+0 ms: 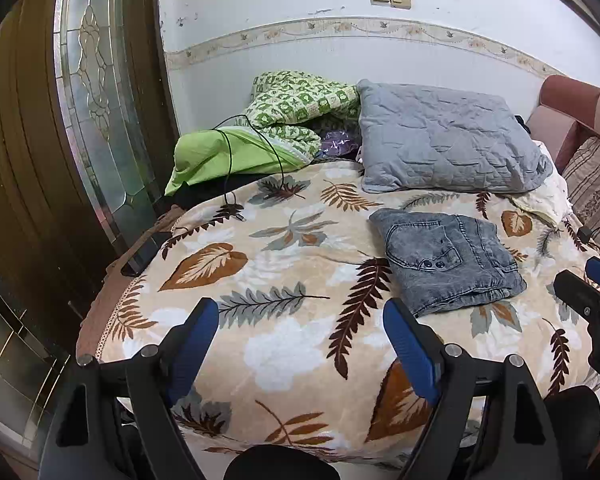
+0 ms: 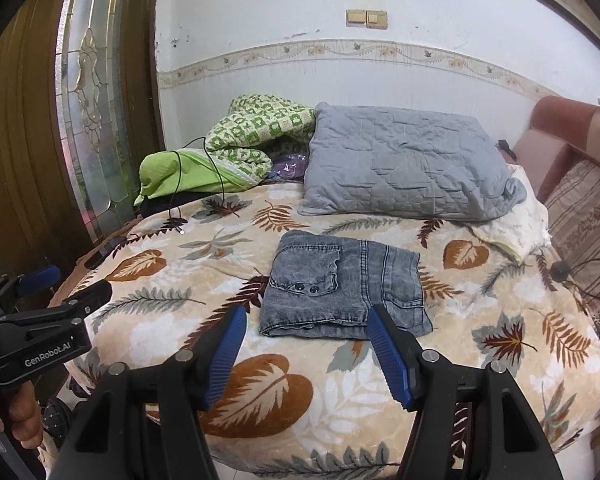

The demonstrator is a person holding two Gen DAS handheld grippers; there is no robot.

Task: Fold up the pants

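Grey washed denim pants [image 1: 446, 258] [image 2: 344, 284] lie folded into a compact rectangle on the leaf-patterned blanket [image 1: 284, 292] [image 2: 188, 292], a buttoned pocket facing up. My left gripper [image 1: 300, 312] hovers open over the blanket, to the left of the pants and nearer the front edge, with nothing between its blue pads. My right gripper [image 2: 306, 318] is open just in front of the pants' near edge, not touching them. The right gripper's side [image 1: 596, 292] shows at the right edge of the left wrist view. In the right wrist view the left gripper [image 2: 66, 284] appears at the far left, held by a hand [image 2: 16, 420].
A grey quilted pillow [image 1: 444, 144] [image 2: 404, 164] and a green patterned quilt [image 1: 296, 108] [image 2: 252, 128] lie at the bed's far side by the wall. A black cable [image 1: 252, 160] trails over the green bedding. A wooden door with glass [image 1: 92, 92] stands left; a striped sofa [image 2: 584, 216] right.
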